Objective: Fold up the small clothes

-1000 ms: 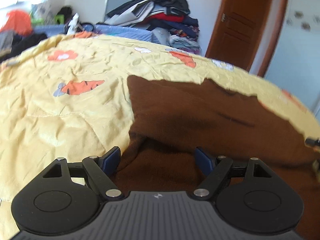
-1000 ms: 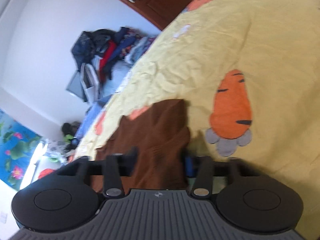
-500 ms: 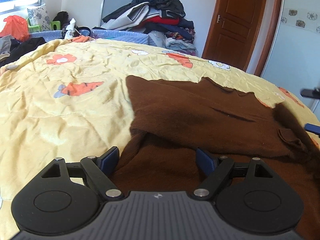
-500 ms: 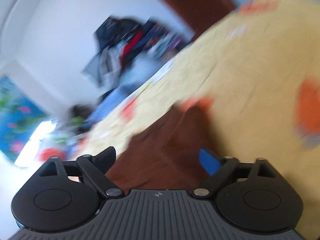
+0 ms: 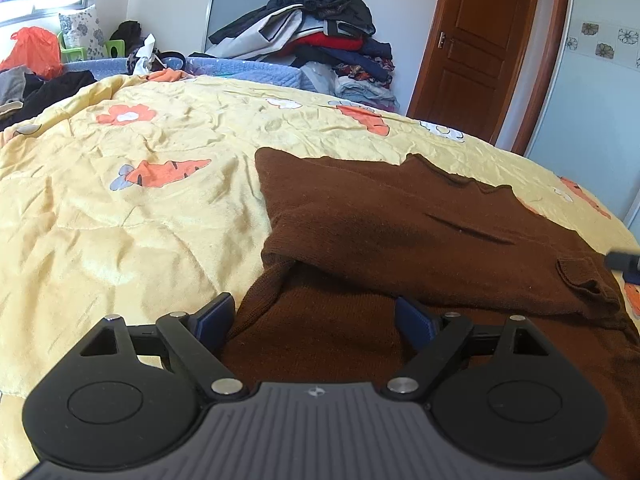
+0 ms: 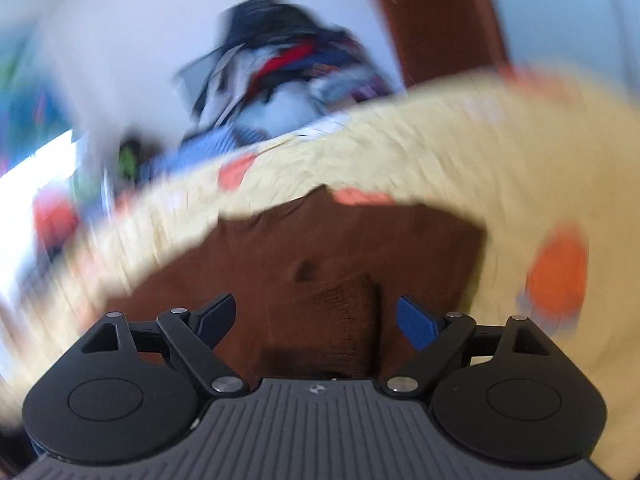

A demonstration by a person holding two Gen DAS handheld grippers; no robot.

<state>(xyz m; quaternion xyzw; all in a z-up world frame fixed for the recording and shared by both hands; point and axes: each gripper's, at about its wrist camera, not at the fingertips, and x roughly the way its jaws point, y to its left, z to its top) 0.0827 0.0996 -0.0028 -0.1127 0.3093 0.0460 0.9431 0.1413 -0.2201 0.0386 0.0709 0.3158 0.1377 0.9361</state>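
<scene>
A small brown knit sweater (image 5: 400,220) lies on the yellow carrot-print quilt (image 5: 140,208), its upper layer folded over the lower part. My left gripper (image 5: 316,320) is open, low over the sweater's near edge, fingers straddling the cloth without pinching it. My right gripper (image 6: 316,320) is open above the same sweater (image 6: 340,248), over a ribbed cuff; that view is heavily blurred by motion. The right gripper's tip shows at the far right edge of the left wrist view (image 5: 626,262).
A pile of clothes (image 5: 320,36) stands against the back wall beyond the bed. A brown wooden door (image 5: 480,48) is at the right. Dark clothes and an orange bag (image 5: 28,52) lie at the far left. The quilt spreads wide to the left of the sweater.
My right gripper has opened, let go of the brown sweater and swung back over it. The sweater's sleeve now lies folded across the body. My left gripper has barely moved.
</scene>
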